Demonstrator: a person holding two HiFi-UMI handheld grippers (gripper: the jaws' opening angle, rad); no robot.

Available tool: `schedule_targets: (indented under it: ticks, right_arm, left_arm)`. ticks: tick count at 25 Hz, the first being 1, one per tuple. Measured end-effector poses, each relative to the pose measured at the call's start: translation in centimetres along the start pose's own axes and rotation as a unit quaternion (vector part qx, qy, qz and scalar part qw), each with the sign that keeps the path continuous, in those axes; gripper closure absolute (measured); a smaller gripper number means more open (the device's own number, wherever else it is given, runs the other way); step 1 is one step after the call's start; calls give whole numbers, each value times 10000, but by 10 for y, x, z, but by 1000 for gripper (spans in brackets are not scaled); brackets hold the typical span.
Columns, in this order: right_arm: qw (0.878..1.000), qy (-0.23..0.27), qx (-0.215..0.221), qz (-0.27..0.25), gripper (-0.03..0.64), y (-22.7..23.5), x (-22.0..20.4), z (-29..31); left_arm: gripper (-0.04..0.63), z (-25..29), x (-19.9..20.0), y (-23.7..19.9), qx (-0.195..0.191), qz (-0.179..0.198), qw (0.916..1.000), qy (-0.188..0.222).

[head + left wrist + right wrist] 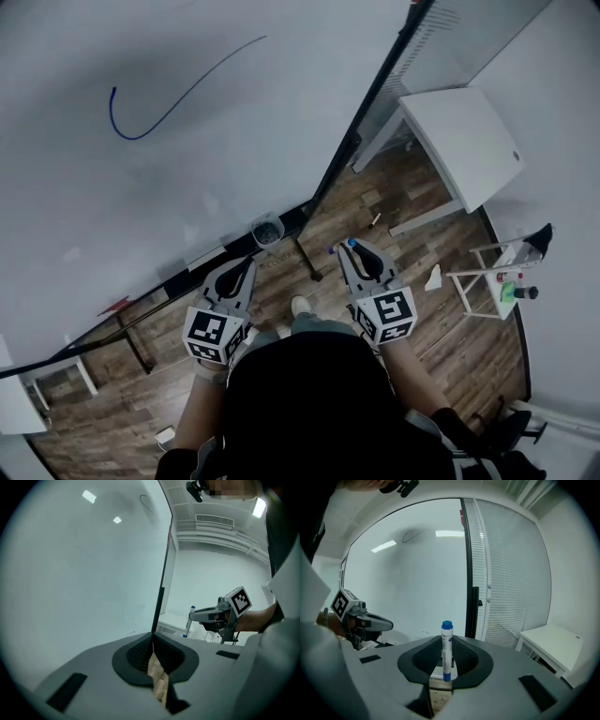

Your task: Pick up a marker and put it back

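As right gripper (351, 249) clamps marker (446, 649) — upright, forward

The whiteboard (112, 206) is pale grey-white. At ten o'clock in the head view it carries a blue curved stroke (131, 134) that thins to dark grey, and its frame (370, 94) is black. The floor (412, 202) is brown wood planking, mottled light and dark. At two o'clock the table (464, 141) is white. The left gripper (246, 264) and the right gripper (353, 249) are grey with black pads, each bearing black-and-white square markers. The marker (446, 651) has a white barrel, a blue cap and a blue lower end. At six o'clock the person's top (309, 403) is black.
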State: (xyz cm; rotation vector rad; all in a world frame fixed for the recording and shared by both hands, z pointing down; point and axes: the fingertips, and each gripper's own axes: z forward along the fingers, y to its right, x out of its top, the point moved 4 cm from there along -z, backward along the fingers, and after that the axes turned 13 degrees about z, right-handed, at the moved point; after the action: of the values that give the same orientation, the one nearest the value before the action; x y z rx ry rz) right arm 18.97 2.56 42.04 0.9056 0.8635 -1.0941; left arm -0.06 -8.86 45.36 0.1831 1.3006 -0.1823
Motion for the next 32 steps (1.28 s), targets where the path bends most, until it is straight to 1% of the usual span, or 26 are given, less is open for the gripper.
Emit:
schedule_targets:
  ticks: [5,8,12,16,21,28,32]
  right_arm:
    - [9999,-38,-103,109,525,12,-12,-13]
    - [9998,-59,-127,158,525,17,-17,-18]
    - [9997,-111,-116,196,525,22,-19,-19]
    - [9997,-131,-58,191,525,24,-19,-16]
    - [9997,-160,124,128,525,19,-16,-6]
    - [9983,-145,566,-38,525,-1,-4,19]
    - [9959,-103,887,-145,525,-17,6,36]
  left_arm:
    - [572,11,0,16,-208,91,9997,-80]
    - [572,15,-2,21,-222,75,9997,-121]
    - [572,18,4,26,-268,184,9994,-131]
    - [574,16,3,23,-127,171,9996,-182]
    - [572,8,1,21,6,177,9996,-226]
    - [572,-12,-9,12,435,-2,9985,-338]
    - [572,-23,-13,10,613,16,9972,-437]
